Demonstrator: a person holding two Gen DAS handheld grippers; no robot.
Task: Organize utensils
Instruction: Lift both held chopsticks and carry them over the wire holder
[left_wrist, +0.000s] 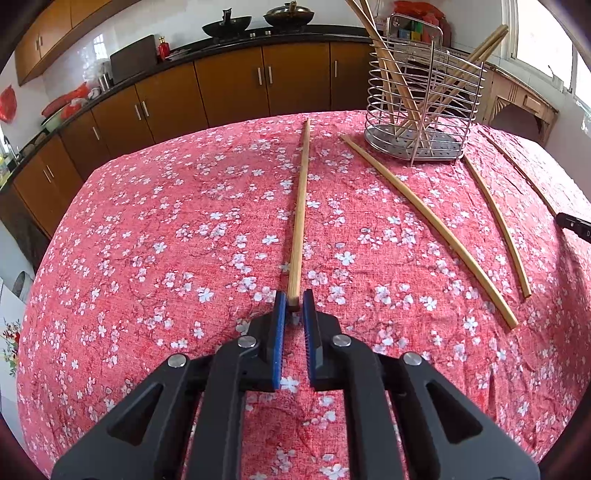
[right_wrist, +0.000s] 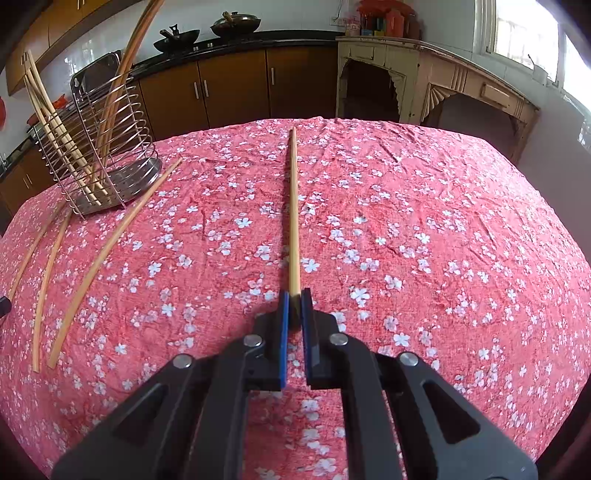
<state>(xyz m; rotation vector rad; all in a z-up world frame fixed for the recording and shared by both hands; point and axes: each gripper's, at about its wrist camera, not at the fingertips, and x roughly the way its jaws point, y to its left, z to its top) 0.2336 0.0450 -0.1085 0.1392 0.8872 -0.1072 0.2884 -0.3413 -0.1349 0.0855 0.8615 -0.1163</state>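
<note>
In the left wrist view, one chopstick (left_wrist: 301, 210) is seen running straight ahead from the left hand-held gripper (left_wrist: 294, 301), its near end lodged between the blue pads (left_wrist: 280, 314). The jaws are nearly pressed together and the stick's end is pinched by them; its far tip is pointed toward the far edge of the worktop (left_wrist: 147, 240), which is covered by a red cloth printed with white blossoms.

In the right wrist view, a second chopstick (right_wrist: 293, 206) is likewise held at its near end by the right hand-held gripper (right_wrist: 294, 299), whose jaws are closed tight on it. The stick is extended straight forward over the cloth.

A wire rack (left_wrist: 423, 99) is stood on the worktop ahead and to the right of the left gripper, and several chopsticks are leaned inside it. Three loose chopsticks (left_wrist: 432, 229) are laid on the cloth between the rack and the near edge, apart from both grippers; in the right wrist view they are seen at far left.

No brand, label or writing can be read anywhere.
</note>
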